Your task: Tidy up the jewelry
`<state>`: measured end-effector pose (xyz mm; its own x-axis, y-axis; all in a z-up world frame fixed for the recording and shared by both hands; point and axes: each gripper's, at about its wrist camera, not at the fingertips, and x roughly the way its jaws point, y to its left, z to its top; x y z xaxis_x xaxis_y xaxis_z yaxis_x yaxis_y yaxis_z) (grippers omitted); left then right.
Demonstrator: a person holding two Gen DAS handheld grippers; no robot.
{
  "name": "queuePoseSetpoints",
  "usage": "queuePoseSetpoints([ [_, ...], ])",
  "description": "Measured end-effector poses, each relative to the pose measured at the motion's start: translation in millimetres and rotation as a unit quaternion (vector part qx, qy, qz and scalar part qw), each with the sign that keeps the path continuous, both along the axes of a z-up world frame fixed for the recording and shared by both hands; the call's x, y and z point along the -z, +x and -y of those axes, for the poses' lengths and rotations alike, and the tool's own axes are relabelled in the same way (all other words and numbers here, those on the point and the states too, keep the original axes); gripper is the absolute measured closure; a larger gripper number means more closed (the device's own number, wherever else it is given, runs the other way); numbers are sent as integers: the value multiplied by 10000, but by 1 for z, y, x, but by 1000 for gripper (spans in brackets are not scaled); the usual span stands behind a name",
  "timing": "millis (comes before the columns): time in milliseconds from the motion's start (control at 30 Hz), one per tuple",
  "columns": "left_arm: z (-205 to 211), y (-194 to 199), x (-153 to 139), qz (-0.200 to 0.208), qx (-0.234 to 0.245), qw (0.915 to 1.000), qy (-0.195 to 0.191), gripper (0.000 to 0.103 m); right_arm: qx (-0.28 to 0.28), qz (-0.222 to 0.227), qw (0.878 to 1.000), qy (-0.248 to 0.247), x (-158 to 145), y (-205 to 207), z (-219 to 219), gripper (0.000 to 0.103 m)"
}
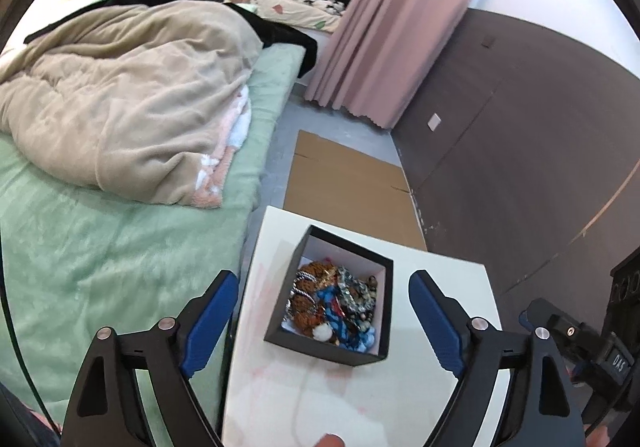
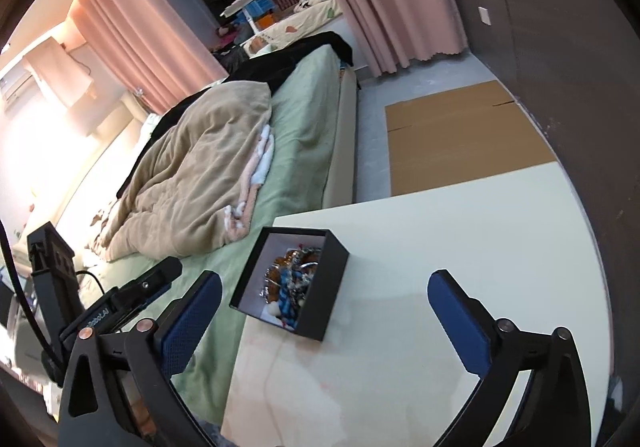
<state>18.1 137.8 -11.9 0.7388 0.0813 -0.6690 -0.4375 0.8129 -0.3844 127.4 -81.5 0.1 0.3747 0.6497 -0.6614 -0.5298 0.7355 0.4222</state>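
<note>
You are working over a white rectangular tabletop (image 1: pixel 432 279) that stands just beside a bed with a pale green sheet (image 1: pixel 100 247), and the only thing on it is a small square black cardboard box with a white lining (image 1: pixel 386 311), open at the top, sitting near the tabletop's far left corner, close to the edge that runs along the bed. Inside lies a tangled heap of jewelry (image 1: pixel 332 303): brown beaded strands, blue cord or fabric pieces, silvery chain and a small white fluffy ball at the near side, all knotted over one another so that single pieces are hard to tell apart. Your left gripper (image 1: pixel 324 287) hangs above the box with its blue-padded fingers (image 1: pixel 216 311) spread wide and holding nothing; your right gripper (image 2: pixel 324 299) is likewise spread wide and empty, above the bare tabletop with the box just ahead of its left finger. Expect the box to be light and stiff, likely to skid on the smooth top if nudged, so steady one wall if you pull from it. The jewelry will probably be light, limp and slippery, and thin chains may snag or drag neighbours along. Take hold of a thick beaded strand or the fluffy ball at the top of the heap, pinching across it, and lift slowly.
</note>
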Motion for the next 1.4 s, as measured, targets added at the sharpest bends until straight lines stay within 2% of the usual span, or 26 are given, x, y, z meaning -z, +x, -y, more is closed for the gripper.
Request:
queuePoseSetpoints([
  [133, 13, -3, -3, -86, 102, 9997, 193, 14, 131, 50, 9999, -7, -4, -6, 17, 0],
  [200, 25, -5, -8, -41, 227, 9990, 394, 3, 211, 53, 9998, 4, -5, -9, 25, 0],
  [233, 30, -6, -10, -13, 273, 9984, 500, 2, 251, 78, 9997, -22, -6, -10, 29, 0],
  [333, 47, -7, -16, 24, 427, 9956, 836, 1, 353, 268, 9990, -112, -13, -15, 38, 0],
  [500, 63, -9, -19, 38, 564, 9930, 1034, 1, 532, 630, 9965, -166, -19, -25, 54, 0],
  [667, 77, -9, -23, 129, 770, 9892, 1237, 1, 522, 688, 9959, -284, -21, -32, 65, 0],
  [800, 83, -10, -25, 161, 825, 9884, 1263, 1, 647, 788, 9932, -557, -23, -40, 71, 0],
  [1000, 89, -11, -26, 121, 760, 9864, 1456, 1, 709, 985, 9902, -698, -18, -49, 80, 0],
  [1133, 86, -11, -24, 163, 754, 9879, 1344, 1, 732, 959, 9909, -602, -18, -46, 83, 0],
  [1400, 87, -9, -23, 159, 757, 9866, 1435, 1, 700, 1019, 9902, -656, -18, -47, 81, 0],
])
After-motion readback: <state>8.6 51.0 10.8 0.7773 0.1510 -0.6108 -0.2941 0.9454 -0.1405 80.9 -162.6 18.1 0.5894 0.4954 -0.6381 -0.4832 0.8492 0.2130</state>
